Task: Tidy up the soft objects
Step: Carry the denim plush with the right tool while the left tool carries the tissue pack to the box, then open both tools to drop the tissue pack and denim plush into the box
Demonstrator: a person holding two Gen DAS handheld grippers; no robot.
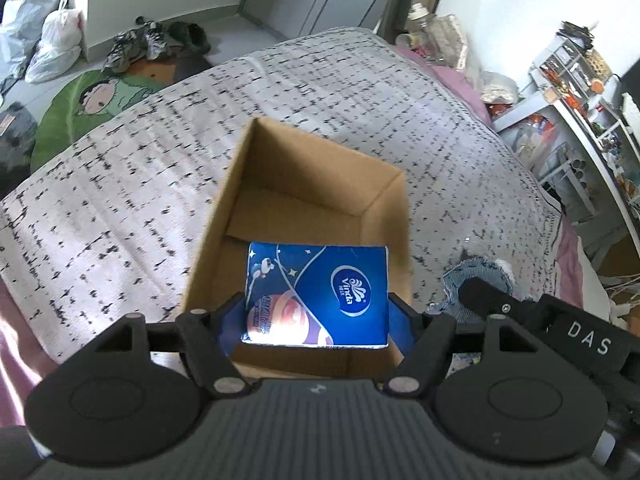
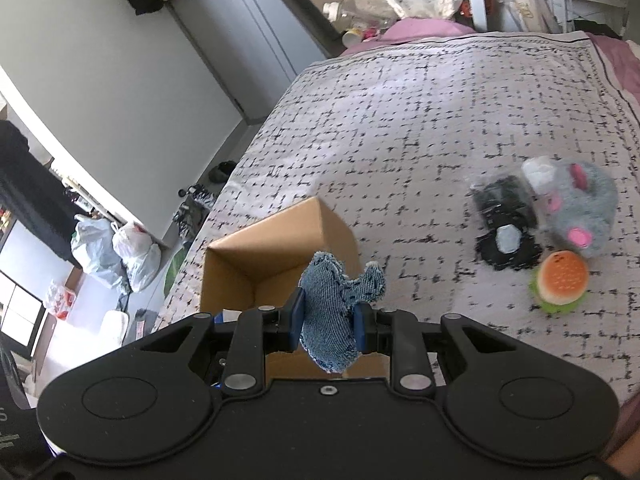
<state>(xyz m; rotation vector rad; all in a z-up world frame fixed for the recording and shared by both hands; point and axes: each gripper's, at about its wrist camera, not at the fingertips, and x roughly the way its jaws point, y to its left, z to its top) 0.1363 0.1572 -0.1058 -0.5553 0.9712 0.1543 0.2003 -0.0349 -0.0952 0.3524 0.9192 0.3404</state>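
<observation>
My left gripper [image 1: 316,312] is shut on a blue Vinda tissue pack [image 1: 320,294] and holds it over the open cardboard box [image 1: 304,160] on the bed. My right gripper [image 2: 329,322] is shut on a blue denim soft toy [image 2: 334,308], held just right of the box [image 2: 256,256]. The denim toy and the right gripper also show in the left wrist view [image 1: 476,276]. On the bed to the right lie a burger plush [image 2: 560,280], a grey plush with pink spots [image 2: 580,208] and a black bagged item [image 2: 504,224].
The bed has a white blanket with black marks [image 1: 160,184] over a pink sheet. White plastic bags [image 1: 44,32] and shoes lie on the floor. A cluttered shelf [image 1: 580,92] stands at the right.
</observation>
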